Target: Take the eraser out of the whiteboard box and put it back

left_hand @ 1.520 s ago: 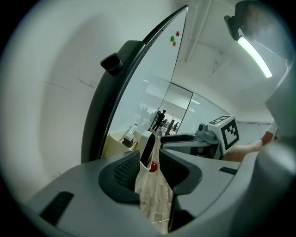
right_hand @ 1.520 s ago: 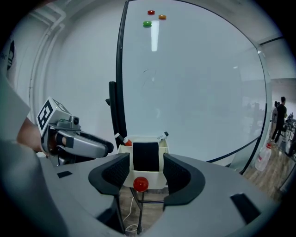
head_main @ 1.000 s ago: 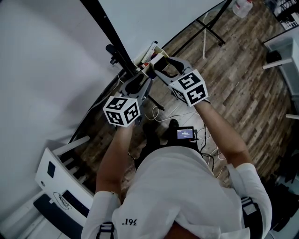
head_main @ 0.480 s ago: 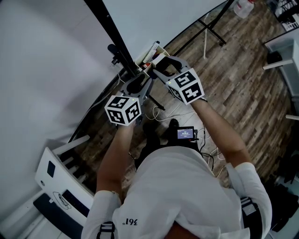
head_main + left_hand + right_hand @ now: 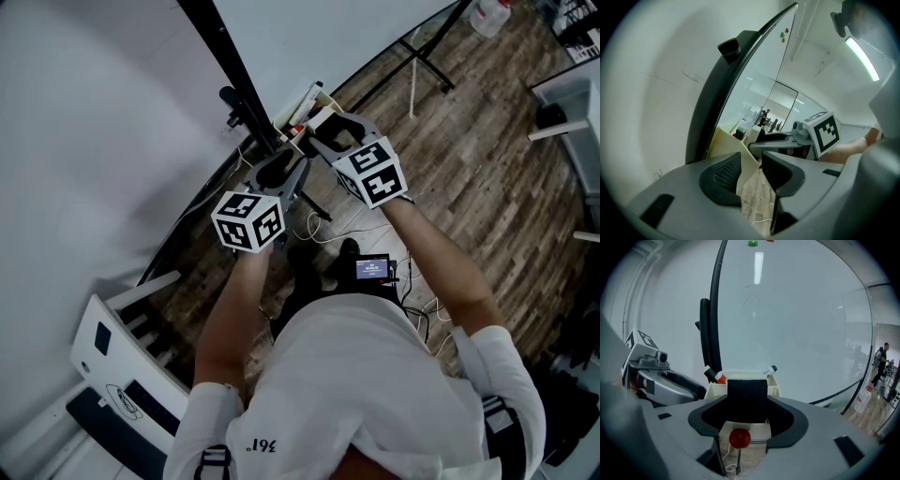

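The cream whiteboard box hangs at the board's lower edge, also visible in the head view as the box. My right gripper is shut on the black eraser, which stands upright right at the box's front; its lower end is hidden by the jaws. In the head view the right gripper sits just below the box. My left gripper is open with nothing between its fingers, close to the box's left corner. The left gripper is lower left of the right one.
Two markers stick out of the box, a red-capped one and a white one. The whiteboard's black frame post runs beside the box. A red knob shows below the jaws. Cables and a small screen lie on the wooden floor.
The right gripper with the eraser has edged slightly toward the box. The left gripper has barely shifted.
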Available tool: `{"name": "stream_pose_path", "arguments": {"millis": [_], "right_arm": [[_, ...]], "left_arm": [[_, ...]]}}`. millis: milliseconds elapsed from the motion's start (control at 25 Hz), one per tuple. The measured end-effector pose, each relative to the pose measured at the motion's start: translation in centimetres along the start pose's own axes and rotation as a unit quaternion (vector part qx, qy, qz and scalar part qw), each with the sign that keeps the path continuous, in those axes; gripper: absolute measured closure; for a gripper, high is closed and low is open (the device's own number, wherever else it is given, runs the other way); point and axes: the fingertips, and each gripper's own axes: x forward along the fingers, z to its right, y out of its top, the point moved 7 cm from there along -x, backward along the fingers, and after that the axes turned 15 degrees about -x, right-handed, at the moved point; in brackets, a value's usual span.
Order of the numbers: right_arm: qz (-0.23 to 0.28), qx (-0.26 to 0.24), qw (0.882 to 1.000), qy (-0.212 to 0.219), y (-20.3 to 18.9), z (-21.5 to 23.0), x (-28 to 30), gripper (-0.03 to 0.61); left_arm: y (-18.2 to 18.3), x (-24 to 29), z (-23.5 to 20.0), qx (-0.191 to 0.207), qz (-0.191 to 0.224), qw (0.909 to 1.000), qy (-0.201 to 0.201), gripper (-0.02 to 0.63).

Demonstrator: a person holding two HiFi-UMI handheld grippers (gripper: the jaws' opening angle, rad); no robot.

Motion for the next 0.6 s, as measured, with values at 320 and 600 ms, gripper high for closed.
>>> {"name": "stream_pose_path", "arguments": {"millis": [320, 600], "right_arm": [[-0.001, -0.008, 1.0, -0.003, 0.0, -0.1, -0.4, 0.322], [0.011, -0.004, 1.0, -0.014, 0.6, 0.2, -1.1, 0.324]], "left_arm": [[-0.1, -0.3, 0.4, -0.001, 0.003, 1.0, -0.004, 0.486], [0.2, -0.7, 0.6, 0.002, 0.012, 0.9999, -0.003, 0.488]]}}
